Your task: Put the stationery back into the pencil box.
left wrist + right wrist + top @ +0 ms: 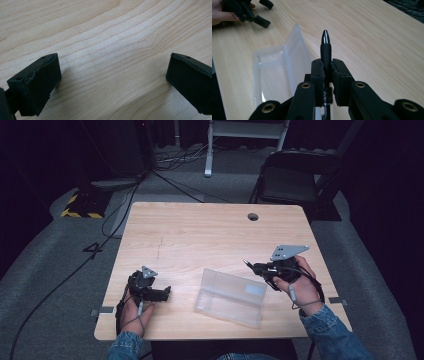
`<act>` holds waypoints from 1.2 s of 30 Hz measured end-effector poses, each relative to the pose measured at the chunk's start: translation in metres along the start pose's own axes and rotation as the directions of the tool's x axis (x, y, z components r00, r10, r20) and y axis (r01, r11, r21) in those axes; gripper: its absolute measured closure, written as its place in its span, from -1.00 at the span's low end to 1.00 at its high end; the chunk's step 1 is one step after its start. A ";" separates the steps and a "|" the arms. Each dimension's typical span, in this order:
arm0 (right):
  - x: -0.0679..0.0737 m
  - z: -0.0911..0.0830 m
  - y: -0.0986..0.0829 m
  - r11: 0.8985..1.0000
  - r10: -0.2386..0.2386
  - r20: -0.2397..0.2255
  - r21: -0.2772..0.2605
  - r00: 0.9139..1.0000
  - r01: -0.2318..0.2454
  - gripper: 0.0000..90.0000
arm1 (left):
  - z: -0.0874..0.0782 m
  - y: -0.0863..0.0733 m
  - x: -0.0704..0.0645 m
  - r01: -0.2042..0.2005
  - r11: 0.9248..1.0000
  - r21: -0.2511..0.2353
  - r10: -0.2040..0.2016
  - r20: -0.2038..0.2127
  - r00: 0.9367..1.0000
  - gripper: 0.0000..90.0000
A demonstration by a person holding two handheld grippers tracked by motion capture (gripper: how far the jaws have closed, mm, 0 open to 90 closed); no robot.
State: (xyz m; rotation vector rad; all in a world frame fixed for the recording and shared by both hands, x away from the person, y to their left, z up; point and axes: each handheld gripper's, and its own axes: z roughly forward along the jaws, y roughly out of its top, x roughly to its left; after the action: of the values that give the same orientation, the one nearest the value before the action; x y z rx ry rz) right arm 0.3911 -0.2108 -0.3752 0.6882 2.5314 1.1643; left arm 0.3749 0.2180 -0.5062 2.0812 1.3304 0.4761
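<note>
Here the right tongs [327,72] are clamped on a slim black pen with a shiny pointed tip [325,48], which stands up between the two black jaws and pokes out past them, tip forward. In the high view the right tongs [257,268] sit in the person's right hand [295,287] near the counter's right edge, the pen's tip [247,263] aimed leftward, just above the wood. Just beside them, toward the middle of the counter, lies a clear plastic rectangular case, opened flat [230,296]; in the right gripper view the case [279,67] lies to the left of the pen, apart from it.

The left tongs [112,75] are apart, both pads low over bare wood grain with nothing between them. In the high view the left tongs [165,292] are held in the left hand [135,307] near the front left corner, pointing right toward the case, well apart from it.

All of this rests on the light wooden counter [200,230], which has a small round hole [253,216] near its far edge. Beyond it stands a dark folding chair [295,180] on grey carpet.
</note>
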 end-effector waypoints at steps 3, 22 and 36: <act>0.005 0.004 0.002 1.000 -0.017 -0.020 0.002 1.000 0.017 0.80 | 0.000 0.000 0.000 0.000 1.000 0.000 0.000 0.000 1.000 -1.00; 0.031 0.032 0.003 0.995 -0.090 -0.120 0.025 0.989 0.093 0.80 | 0.000 0.000 0.000 -0.001 1.000 0.000 0.001 0.001 1.000 -1.00; 0.043 0.057 -0.005 0.988 -0.134 -0.175 0.052 0.975 0.145 0.80 | 0.000 0.000 -0.001 0.008 1.000 0.000 -0.008 -0.009 1.000 -1.00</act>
State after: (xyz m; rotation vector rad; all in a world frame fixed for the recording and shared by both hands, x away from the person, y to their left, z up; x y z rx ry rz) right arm 0.3776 -0.1550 -0.4178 0.4324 2.7190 1.1429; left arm 0.3745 0.2171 -0.5062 2.0747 1.3436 0.4831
